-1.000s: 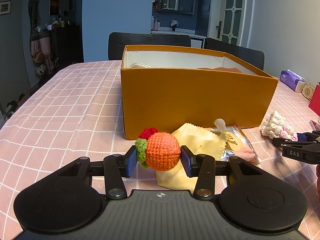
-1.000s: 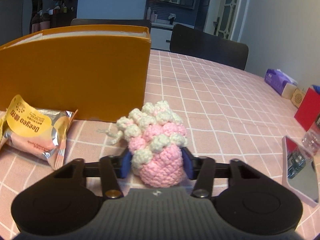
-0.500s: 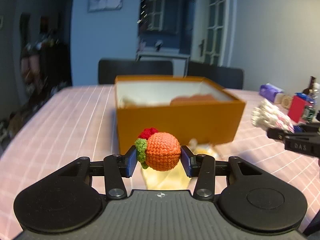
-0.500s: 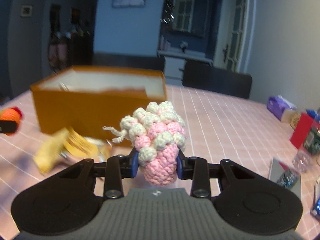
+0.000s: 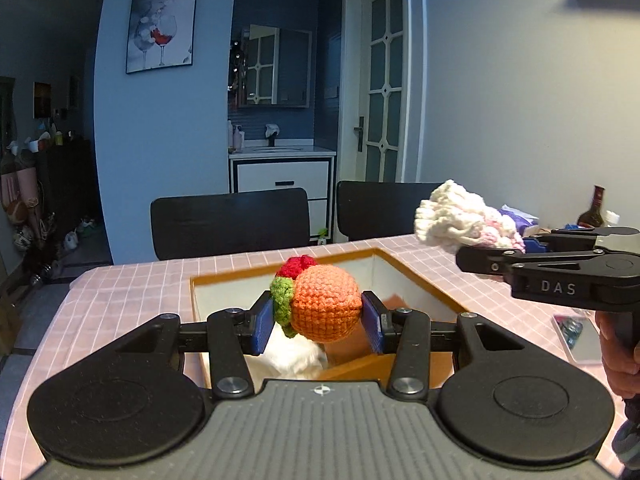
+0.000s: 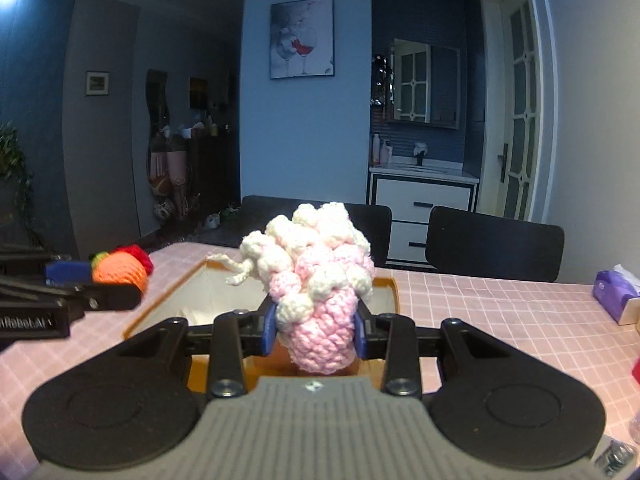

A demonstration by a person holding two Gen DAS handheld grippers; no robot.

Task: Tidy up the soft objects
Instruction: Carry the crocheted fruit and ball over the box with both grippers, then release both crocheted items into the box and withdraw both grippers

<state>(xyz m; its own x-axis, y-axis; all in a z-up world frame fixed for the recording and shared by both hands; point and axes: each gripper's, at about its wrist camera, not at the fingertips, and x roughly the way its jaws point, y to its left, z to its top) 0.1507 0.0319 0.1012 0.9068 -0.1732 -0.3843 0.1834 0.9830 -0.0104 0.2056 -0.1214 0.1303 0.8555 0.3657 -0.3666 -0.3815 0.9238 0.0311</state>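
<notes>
Through the left wrist view, my left hand-held gripper (image 5: pixel 318 322) is clamped on the crocheted orange ball (image 5: pixel 326 302), raised over the near end of the orange box (image 5: pixel 412 276). I judge it light, squashy yarn that dents without harm, best pinched across its round middle as now; its green and red tuft points left and away, so its axis lies across the jaws. Through the right wrist view, my right hand-held gripper (image 6: pixel 316 330) grips the pink and cream crochet piece (image 6: pixel 316 284) by its narrow pink base, above the same box. Equally soft and light, I'd guess; its long axis stands upright, bobbled end up, a loose strand trailing left.
</notes>
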